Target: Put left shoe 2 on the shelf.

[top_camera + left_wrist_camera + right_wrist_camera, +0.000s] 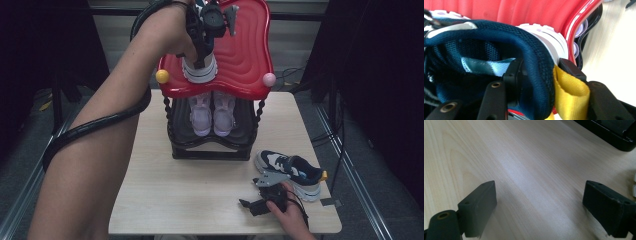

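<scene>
A navy and white sneaker [200, 72] stands on the red top shelf [247, 55] of a shoe rack, heel toward me. My left gripper [201, 56] reaches down at its heel. In the left gripper view its jaws [541, 72] straddle the navy heel collar [536, 55], one inside the shoe, one outside behind the yellow pull loop [571, 92]. The loop bulges unsquashed, so the jaws are open. The matching sneaker [292, 172] lies on the table at the right. Beside it my right gripper [248, 204] rests low over the wood, open [539, 195] and holding nothing.
A pale pink pair [212, 112] sits on the lower black shelf of the rack. A yellow ball [162, 76] and a pink ball [269, 79] cap the red shelf's front corners. The rack's black base [614, 135] is far right in the right gripper view. The wooden table [165, 195] is small.
</scene>
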### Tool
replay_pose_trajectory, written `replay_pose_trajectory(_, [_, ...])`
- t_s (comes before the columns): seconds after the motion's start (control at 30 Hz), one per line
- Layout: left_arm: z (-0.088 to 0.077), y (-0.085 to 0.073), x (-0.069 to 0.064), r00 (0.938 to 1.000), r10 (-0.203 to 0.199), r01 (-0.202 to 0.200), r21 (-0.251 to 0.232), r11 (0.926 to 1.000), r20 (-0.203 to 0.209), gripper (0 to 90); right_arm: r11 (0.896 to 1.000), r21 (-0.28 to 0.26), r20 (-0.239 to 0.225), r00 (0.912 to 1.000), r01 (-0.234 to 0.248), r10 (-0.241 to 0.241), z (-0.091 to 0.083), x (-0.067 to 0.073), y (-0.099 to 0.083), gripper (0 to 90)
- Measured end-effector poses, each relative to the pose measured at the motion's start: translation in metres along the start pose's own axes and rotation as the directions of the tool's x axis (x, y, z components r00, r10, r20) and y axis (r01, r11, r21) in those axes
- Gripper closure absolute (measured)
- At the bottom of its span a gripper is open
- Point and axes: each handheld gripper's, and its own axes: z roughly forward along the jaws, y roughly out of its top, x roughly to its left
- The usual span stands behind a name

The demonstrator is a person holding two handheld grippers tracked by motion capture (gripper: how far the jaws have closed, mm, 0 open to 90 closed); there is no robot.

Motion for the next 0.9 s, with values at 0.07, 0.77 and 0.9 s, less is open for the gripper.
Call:
replay_pose_trajectory(0.07, [-0.001, -0.001, 0.002, 0.9999, -0.014, 0.014, -0.006, 0.9999, 0.0, 51.6, 1.0, 0.0, 0.0, 1.0, 0.0, 0.0, 0.0, 0.0, 0.0, 11.2])
replay_pose_trajectory(0.77, [-0.01, -0.006, 0.006, 0.9705, -0.234, 0.237, -0.045, 0.9705, 0.057, 28.6, 1.0, 0.0, 0.0, 1.0, 0.0, 0.0, 0.0, 0.0, 0.0, 11.2])
replay_pose_trajectory(0.9, [-0.013, -0.008, 0.006, 0.9612, -0.264, 0.268, -0.046, 0.9623, 0.08, 25.3, 1.0, 0.0, 0.0, 1.0, 0.0, 0.0, 0.0, 0.0, 0.0, 11.2])
